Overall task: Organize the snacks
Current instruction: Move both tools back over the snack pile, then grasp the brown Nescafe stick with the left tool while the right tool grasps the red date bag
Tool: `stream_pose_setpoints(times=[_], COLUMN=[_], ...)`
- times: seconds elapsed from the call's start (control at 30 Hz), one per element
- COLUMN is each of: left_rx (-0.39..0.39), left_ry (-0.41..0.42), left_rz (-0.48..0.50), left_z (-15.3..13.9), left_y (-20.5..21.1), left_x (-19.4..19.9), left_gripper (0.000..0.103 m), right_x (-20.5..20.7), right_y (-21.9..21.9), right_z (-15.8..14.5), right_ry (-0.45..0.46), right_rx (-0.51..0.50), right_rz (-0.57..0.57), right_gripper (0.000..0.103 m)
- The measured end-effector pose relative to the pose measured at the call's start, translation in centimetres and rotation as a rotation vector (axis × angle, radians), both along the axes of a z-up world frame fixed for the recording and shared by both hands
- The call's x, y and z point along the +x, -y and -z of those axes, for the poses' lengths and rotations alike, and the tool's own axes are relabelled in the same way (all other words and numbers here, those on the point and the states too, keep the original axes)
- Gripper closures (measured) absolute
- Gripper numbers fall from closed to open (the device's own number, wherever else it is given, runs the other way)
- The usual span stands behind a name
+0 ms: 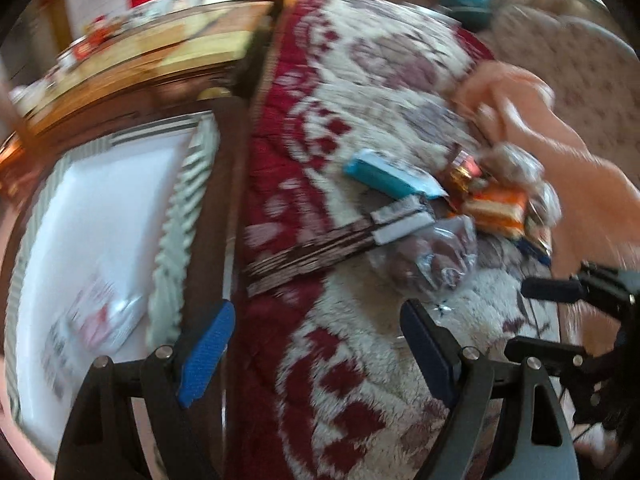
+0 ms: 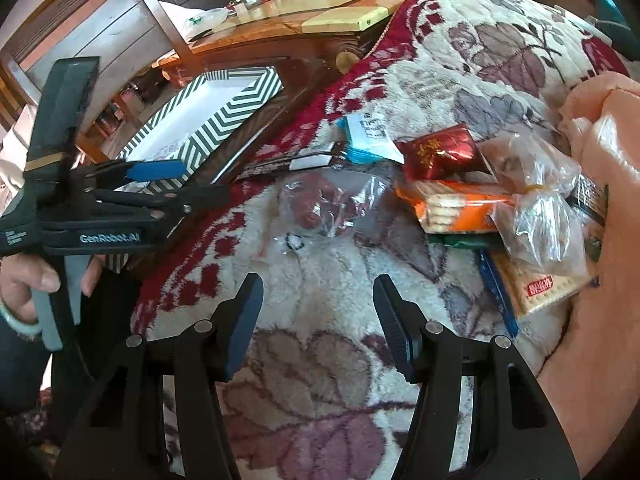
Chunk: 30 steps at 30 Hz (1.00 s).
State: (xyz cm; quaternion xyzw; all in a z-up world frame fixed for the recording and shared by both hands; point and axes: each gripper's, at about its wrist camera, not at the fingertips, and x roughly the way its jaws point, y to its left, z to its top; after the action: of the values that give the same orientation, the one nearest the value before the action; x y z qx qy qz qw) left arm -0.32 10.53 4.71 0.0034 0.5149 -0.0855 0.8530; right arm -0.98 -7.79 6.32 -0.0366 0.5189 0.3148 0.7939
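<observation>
Both tools come in empty: left tool [image 1: 316,354] spread wide, right tool [image 2: 316,322] half open, nothing between the fingers. Just beyond them the snacks [image 2: 460,204] lie heaped on the patterned blanket [image 2: 320,360]. Far left, the striped box [image 2: 224,120] holds perhaps one packet; nearly all the sorting looks yet to do

Free room: you have bare blanket [image 2: 320,300] across the lower centre of the right view.
Obstacles: snack pile [image 2: 500,200] crowds your right; peach cloth [image 2: 600,240] walls the right edge.
Left side: the box [image 2: 216,124] and left gripper [image 2: 200,184] block your way.
</observation>
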Motion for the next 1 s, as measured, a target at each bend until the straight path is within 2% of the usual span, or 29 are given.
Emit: stream_pose_setpoints(times=[0.23, 0.47, 0.53, 0.6, 0.63, 0.7, 0.77, 0.8, 1.0], left_rx=[0.056, 0.144, 0.155, 0.147, 0.125, 0.102, 0.083, 0.069, 0.004], left_ry=[-0.035, -0.083, -0.085, -0.106, -0.112, -0.113, -0.121, -0.131, -0.142], left_rz=[0.180, 0.285, 0.309, 0.319, 0.317, 0.313, 0.293, 0.285, 0.275], left_z=[1.0, 2.8, 3.1, 3.5, 3.5, 3.2, 2.9, 2.8, 2.0], left_y=[0.8, 1.9, 2.3, 2.4, 2.4, 2.3, 2.0, 1.9, 3.3], left_x=[2.3, 4.1, 4.4, 4.5, 4.6, 4.5, 4.6, 4.6, 2.3], left_gripper=[0.017, 0.017, 0.023, 0.042, 0.046, 0.069, 0.081, 0.085, 0.093], right_x=[0.2, 0.8, 1.0, 1.1, 1.1, 1.2, 1.1, 1.1, 0.9], right_y=[0.5, 1.0, 1.1, 1.2, 1.2, 1.1, 1.0, 1.0, 0.6], right_z=[0.4, 0.9, 1.0, 1.0, 1.1, 1.1, 1.0, 1.0, 0.5], right_ry=[-0.014, -0.027, -0.030, -0.032, -0.032, -0.031, -0.030, -0.029, -0.017], right_rx=[0.002, -0.005, -0.004, -0.002, -0.002, -0.004, 0.001, 0.003, 0.018], right_rz=[0.008, 0.022, 0.027, 0.028, 0.027, 0.021, 0.016, 0.014, 0.004], right_gripper=[0.045, 0.045, 0.045, 0.045, 0.045, 0.046, 0.046, 0.046, 0.046])
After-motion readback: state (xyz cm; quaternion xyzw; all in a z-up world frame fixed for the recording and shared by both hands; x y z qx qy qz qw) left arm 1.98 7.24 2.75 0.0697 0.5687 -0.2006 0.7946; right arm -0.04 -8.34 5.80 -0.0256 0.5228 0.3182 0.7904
